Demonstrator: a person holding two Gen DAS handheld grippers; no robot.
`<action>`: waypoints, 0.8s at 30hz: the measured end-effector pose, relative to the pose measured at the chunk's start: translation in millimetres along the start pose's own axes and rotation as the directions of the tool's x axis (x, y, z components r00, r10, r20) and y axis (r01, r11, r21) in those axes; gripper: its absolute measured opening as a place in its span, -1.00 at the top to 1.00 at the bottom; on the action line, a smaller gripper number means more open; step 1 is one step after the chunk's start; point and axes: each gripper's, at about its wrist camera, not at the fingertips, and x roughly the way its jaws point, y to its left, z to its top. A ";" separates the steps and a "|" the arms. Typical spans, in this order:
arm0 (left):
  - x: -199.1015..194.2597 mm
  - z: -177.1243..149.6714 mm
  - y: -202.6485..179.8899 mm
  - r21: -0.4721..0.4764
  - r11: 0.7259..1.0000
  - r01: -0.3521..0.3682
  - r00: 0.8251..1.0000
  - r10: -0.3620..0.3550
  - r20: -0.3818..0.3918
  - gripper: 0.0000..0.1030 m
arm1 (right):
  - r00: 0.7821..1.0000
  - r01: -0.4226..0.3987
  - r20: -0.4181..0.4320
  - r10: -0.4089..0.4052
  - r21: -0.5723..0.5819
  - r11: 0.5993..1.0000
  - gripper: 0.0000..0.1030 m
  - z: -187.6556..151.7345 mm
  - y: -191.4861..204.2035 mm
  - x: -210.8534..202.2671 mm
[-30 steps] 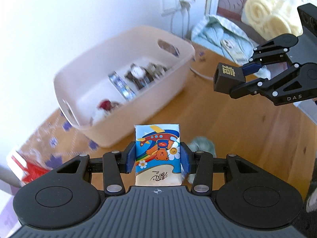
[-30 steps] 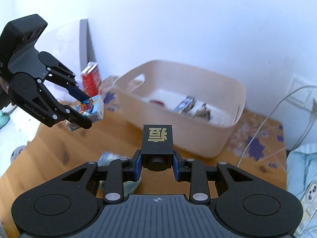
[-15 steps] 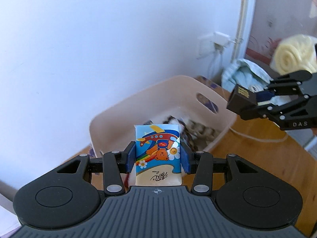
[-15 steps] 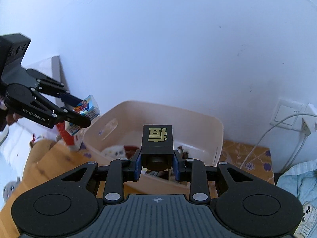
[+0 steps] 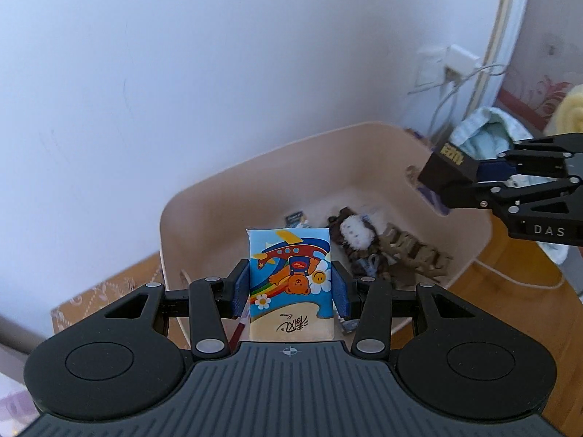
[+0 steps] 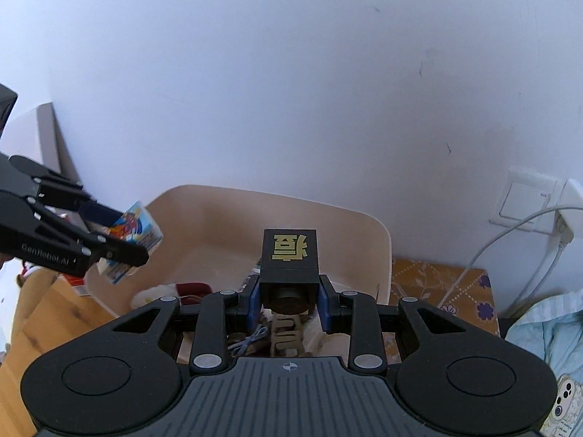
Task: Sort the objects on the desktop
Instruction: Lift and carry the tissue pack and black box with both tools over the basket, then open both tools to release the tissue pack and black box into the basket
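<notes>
Several items already lie in the beige plastic tub [image 5: 364,145] at frame centre. The left claw [image 5: 290,284] grips a cartoon-printed tissue packet [image 5: 290,276] above it, and the right claw [image 6: 289,300] clamps a black gold-lettered cube [image 6: 290,258]; both seem ready to drop.

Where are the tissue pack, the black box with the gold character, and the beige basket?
tissue pack [image 5: 290,276]: left wrist view, on the printed bear picture.
black box [image 6: 289,255]: right wrist view, on its top face with the gold character.
beige basket [image 5: 233,196]: left wrist view, on the bare inner wall.
</notes>
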 end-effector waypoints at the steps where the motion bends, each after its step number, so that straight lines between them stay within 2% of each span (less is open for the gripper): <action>1: 4.0 -1.5 1.9 -0.012 1.000 -0.005 1.000 0.005 -0.008 0.10 | 1.000 0.006 -0.010 -0.006 0.002 1.000 0.44 0.2 -0.5 5.2; 5: 25.2 -5.8 5.0 -0.039 0.999 -0.031 0.998 0.029 -0.063 0.10 | 0.998 0.032 -0.057 -0.032 0.000 0.999 0.44 -1.8 0.0 23.0; 9: 43.7 -10.9 7.3 -0.056 0.995 -0.080 0.987 0.071 -0.141 0.10 | 0.994 0.038 -0.101 -0.039 -0.010 0.999 0.44 -2.8 3.2 40.5; 17: 56.3 -23.6 3.5 -0.065 0.995 -0.074 0.985 0.063 -0.163 0.09 | 0.983 0.066 -0.173 -0.070 -0.026 0.997 0.44 -18.1 10.3 56.1; 19: 54.0 -25.1 2.2 -0.053 0.994 -0.099 0.985 0.090 -0.150 0.08 | 0.981 0.071 -0.177 -0.078 -0.048 0.996 0.20 -20.6 11.8 55.8; 21: 48.6 -25.4 1.6 -0.044 0.991 -0.123 0.984 0.116 -0.135 -0.08 | 0.984 0.073 -0.161 -0.081 -0.054 0.996 0.00 -21.1 11.9 50.8; 22: 45.8 -25.5 2.0 -0.045 0.992 -0.118 0.985 0.111 -0.133 -0.27 | 0.985 0.067 -0.156 -0.074 -0.048 0.997 -0.24 -21.7 12.3 49.3; 23: 43.0 -25.4 2.1 -0.047 0.993 -0.109 0.986 0.103 -0.130 -0.36 | 0.986 0.069 -0.150 -0.074 -0.041 0.997 -0.37 -21.5 11.8 44.3; 24: 40.1 -25.3 2.1 -0.047 0.993 -0.104 0.988 0.098 -0.123 -0.36 | 0.988 0.064 -0.136 -0.068 -0.034 0.997 -0.40 -20.8 11.2 38.6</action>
